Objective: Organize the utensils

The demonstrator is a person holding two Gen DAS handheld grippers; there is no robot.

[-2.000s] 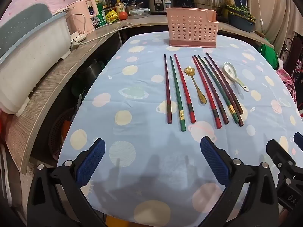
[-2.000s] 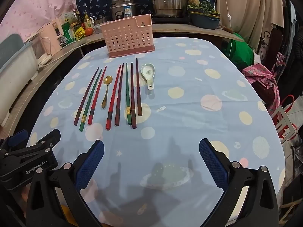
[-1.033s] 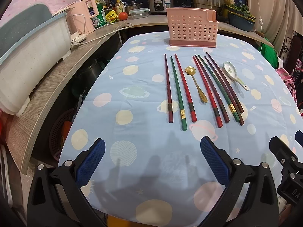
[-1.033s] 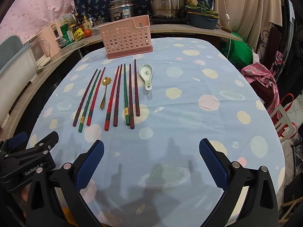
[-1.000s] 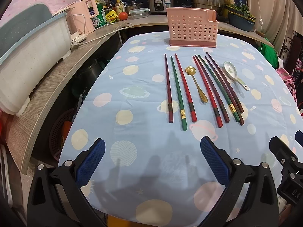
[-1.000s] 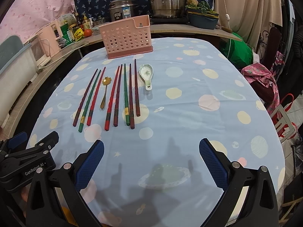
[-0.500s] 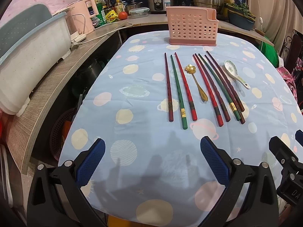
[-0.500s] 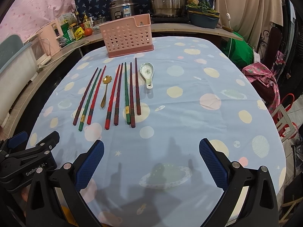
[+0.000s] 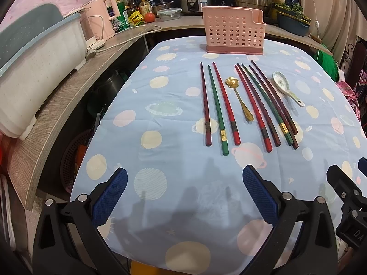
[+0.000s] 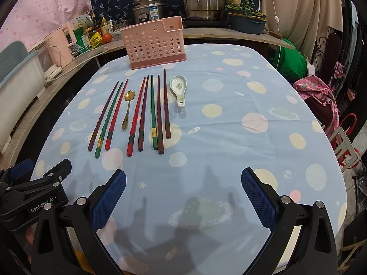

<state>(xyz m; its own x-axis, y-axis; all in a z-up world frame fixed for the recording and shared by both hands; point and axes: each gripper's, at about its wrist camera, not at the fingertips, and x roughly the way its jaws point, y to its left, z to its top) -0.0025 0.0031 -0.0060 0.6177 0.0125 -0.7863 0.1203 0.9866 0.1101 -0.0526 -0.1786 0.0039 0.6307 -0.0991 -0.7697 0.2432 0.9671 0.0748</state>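
On dotted cloth: lacquered chopsticks (image 9: 252,105), perforated pink caddy (image 9: 234,32); left gripper (image 9: 183,197), right gripper (image 10: 182,197) agape

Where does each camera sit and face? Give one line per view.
Left wrist: on the left gripper, low at the table's near edge, facing the basket; own open fingers show.
Right wrist: on the right gripper, further right, same heading; open fingers, left gripper at lower left.
Shared: chopsticks, both spoons, basket.
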